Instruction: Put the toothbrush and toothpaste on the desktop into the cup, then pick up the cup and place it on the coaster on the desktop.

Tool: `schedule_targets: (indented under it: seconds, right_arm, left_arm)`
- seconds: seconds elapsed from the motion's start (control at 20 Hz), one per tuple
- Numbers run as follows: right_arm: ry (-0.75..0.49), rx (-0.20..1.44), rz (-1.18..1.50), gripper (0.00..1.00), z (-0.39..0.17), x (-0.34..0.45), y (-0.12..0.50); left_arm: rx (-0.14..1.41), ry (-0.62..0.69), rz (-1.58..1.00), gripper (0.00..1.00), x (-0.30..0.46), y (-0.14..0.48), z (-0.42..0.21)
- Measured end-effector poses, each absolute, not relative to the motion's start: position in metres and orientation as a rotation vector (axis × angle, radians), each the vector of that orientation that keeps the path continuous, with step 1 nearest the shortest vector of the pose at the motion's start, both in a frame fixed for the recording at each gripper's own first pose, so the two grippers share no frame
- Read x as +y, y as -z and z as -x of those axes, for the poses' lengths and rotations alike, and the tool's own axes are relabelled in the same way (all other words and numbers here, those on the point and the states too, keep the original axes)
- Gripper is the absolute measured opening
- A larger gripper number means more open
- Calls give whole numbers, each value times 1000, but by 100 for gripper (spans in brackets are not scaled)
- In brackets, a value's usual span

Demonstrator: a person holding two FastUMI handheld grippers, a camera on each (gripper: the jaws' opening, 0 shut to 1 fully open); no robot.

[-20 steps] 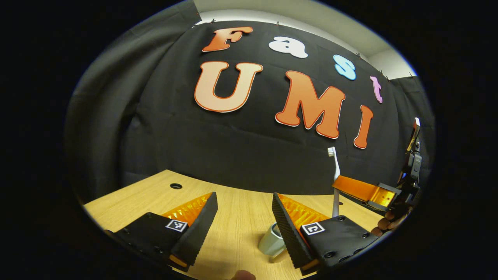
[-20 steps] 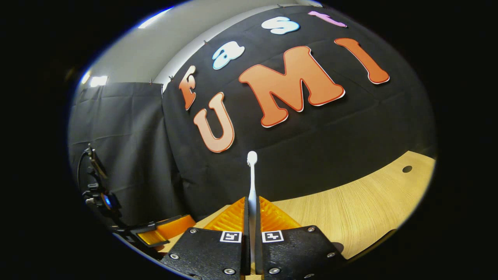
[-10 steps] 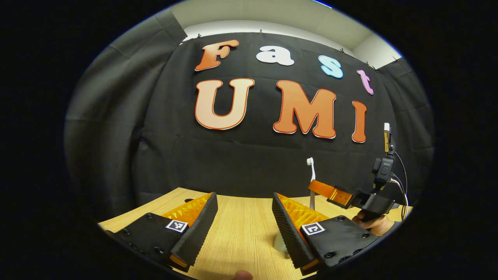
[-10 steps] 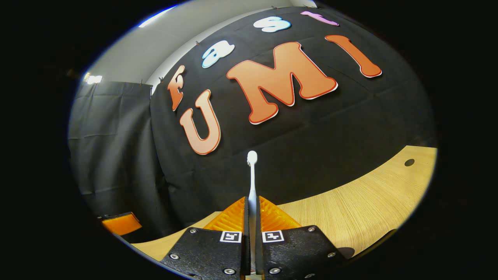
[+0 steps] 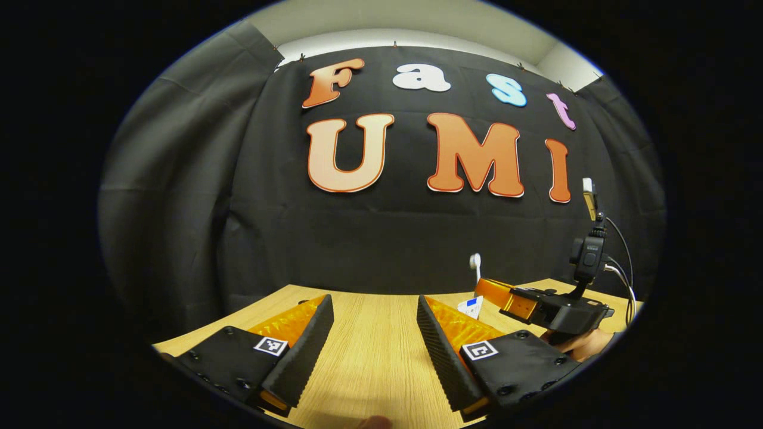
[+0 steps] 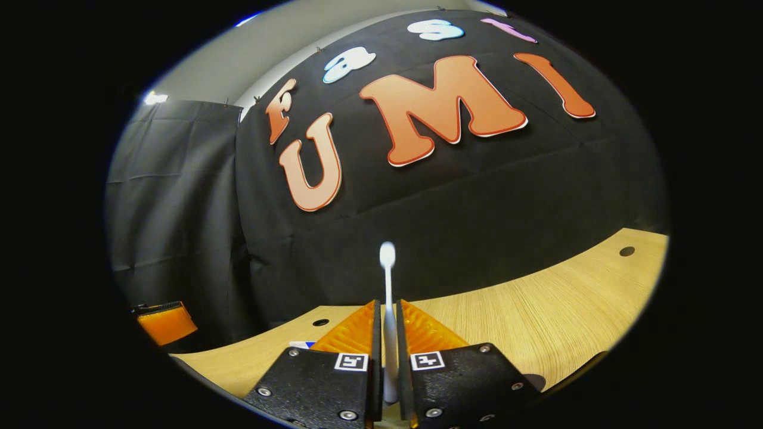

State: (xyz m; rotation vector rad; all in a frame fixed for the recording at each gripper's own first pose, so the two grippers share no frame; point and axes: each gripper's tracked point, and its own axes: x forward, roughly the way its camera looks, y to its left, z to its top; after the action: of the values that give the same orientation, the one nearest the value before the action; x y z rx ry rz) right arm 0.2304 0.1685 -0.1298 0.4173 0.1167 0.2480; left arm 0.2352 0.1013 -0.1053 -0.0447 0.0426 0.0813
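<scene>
Gaping wide over bare wooden desktop (image 5: 369,351), the left gripper (image 5: 372,322) holds nothing between its two fingers in the left gripper view. Right of it and farther off, the same view shows the right gripper (image 5: 486,290) from the side, with a hand (image 5: 587,344) under its body and a small camera on a stalk above it. The toothbrush (image 5: 476,268) stands upright out of that gripper's fingers, bristle head on top against the black cloth wall. Just beside those fingers, lower and nearer, a white thing with a blue patch (image 5: 469,306) peeks out; it may be the toothpaste, but I cannot tell for certain.

The right gripper view gives the close look that the side view cannot: the right gripper (image 6: 388,316) has its jaws narrow, both fingers pressed on the toothbrush (image 6: 388,298) handle, head blurred at the top. At the far left edge one finger of the left gripper (image 6: 166,322) pokes in. A white and blue scrap (image 6: 301,344) lies on the desktop (image 6: 536,322) just left of the fingers.
</scene>
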Motion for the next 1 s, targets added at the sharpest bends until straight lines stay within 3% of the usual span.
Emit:
schedule_targets:
  seconds: [0.05, 0.1, 0.15, 0.2, 0.25, 0.4, 0.45, 0.65, 1.0]
  right_arm:
    - [-252, 126, -406, 15, -227, 167, 131]
    - [-252, 125, -398, 17, -222, 164, 129]
    - [-251, 118, -389, 20, -218, 159, 125]
    - [-250, 107, -378, 22, -215, 155, 120]
    - [-245, 100, -366, 24, -211, 149, 116]
    - [-245, 92, -316, 36, -197, 132, 101]
    - [-244, 91, -293, 55, -191, 125, 97]
    - [-211, 74, -220, 82, -171, 91, 78]
    - [-147, 41, -160, 95, -123, 38, 47]
  left_arm:
    - [51, -82, 56, 90, 100, 107, -236]
    - [61, -74, 70, 98, 96, 109, -236]
    - [71, -55, 84, 83, 88, 109, -237]
    - [85, -33, 94, 84, 80, 107, -238]
    - [101, -15, 100, 90, 72, 106, -239]
    - [142, 44, 135, 93, 51, 92, -243]
    - [155, 61, 149, 95, 46, 86, -246]
    - [262, 136, 207, 95, 20, 76, -258]
    - [471, 181, 97, 95, -7, 86, -272]
